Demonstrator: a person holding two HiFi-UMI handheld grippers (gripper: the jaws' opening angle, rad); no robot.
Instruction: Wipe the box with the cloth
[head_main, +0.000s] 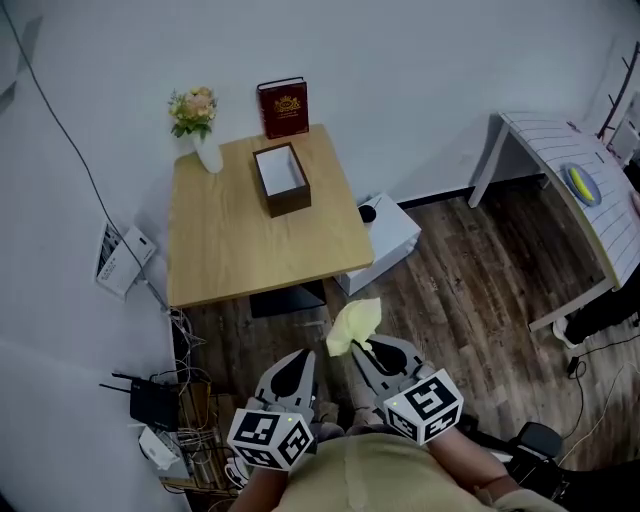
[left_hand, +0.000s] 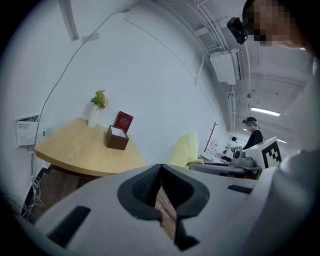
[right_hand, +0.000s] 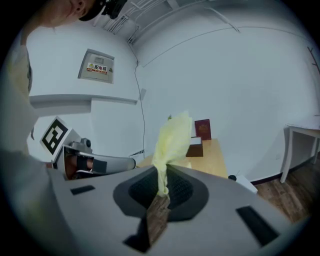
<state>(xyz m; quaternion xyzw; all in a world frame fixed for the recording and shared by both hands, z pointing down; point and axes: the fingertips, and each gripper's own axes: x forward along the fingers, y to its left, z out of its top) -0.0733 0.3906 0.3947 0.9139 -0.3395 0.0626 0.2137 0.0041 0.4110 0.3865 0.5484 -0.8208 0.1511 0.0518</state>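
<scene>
Yellow, being clamped in the fully closed right gripper (head_main: 366, 346) short of the table's (head_main: 240, 250) near edge: the cloth (head_main: 355, 325), pointing lengthwise towards the table. Holding the left gripper (head_main: 298, 358) closed on nothing there too. Lying on the table's far half, long axis running near-to-far: the box (head_main: 282, 180).

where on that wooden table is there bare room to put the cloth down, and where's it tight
The whole near half of the table, from the box to the front edge, is bare. So is the strip left of the box, in front of the vase. Right of the box is narrower. The back edge is crowded with vase, book and box.
</scene>
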